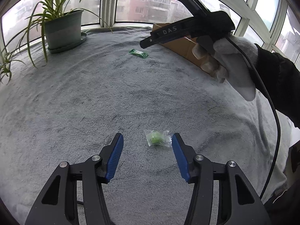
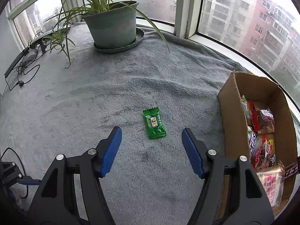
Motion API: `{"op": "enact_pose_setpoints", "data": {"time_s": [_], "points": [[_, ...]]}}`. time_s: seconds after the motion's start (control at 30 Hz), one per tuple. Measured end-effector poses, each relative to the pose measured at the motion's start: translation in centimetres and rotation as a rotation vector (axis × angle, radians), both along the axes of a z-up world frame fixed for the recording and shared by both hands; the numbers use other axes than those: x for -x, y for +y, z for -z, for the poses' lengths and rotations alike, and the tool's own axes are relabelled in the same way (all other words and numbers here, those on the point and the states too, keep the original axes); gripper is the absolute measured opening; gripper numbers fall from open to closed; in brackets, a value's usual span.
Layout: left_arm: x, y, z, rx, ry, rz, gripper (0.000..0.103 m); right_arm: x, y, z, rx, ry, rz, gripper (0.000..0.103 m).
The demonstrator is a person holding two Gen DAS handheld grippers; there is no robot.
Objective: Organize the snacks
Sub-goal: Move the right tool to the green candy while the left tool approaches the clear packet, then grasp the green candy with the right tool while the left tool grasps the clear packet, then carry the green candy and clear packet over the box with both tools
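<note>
A small clear-wrapped green candy (image 1: 157, 138) lies on the grey blanket just ahead of my left gripper (image 1: 147, 139), close to its right finger; the jaws are wide open and empty. A green snack packet (image 2: 154, 123) lies flat on the blanket just ahead of my open, empty right gripper (image 2: 151, 135); it also shows far off in the left wrist view (image 1: 138, 53). A cardboard box (image 2: 232, 112) at the right holds several wrapped snacks. In the left wrist view the right gripper's body (image 1: 187, 31) is held by a gloved hand above the box (image 1: 180, 46).
A potted spider plant (image 2: 112, 24) on a saucer stands at the back by the windows, also in the left wrist view (image 1: 62, 29). Cables and a black device (image 2: 20, 63) lie at the far left. The grey blanket (image 1: 93, 93) covers the whole surface.
</note>
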State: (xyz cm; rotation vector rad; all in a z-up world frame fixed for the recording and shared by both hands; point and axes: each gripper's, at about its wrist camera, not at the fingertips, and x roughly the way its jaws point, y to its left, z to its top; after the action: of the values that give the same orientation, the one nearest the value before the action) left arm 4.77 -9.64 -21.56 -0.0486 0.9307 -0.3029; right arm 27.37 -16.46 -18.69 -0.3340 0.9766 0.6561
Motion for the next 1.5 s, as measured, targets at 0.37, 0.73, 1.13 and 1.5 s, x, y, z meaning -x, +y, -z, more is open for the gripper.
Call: {"op": "enact_pose_setpoints", "data": {"time_s": [0.37,0.73,1.13,1.5], "points": [[-0.3,-1.1,1.2,-0.016,-0.007,0.026,0.046,-1.8,1.4,2.0,0.046,0.019,-0.009,0.061],[0.2,-1.7,1.7,-0.07,-0.027,0.042,0.033,-2.6,1.9,3.1,0.061,0.03,-0.027,0.051],[0.5,-1.6,1.8,-0.066,-0.039,0.047,0.022,-1.8,2.2,3.1,0.056,0.029,-0.052,0.024],[0.3,-0.7,1.4,-0.025,-0.025,0.019,0.021,-1.4,0.5,1.1,-0.011,0.012,-0.014,0.024]]}}
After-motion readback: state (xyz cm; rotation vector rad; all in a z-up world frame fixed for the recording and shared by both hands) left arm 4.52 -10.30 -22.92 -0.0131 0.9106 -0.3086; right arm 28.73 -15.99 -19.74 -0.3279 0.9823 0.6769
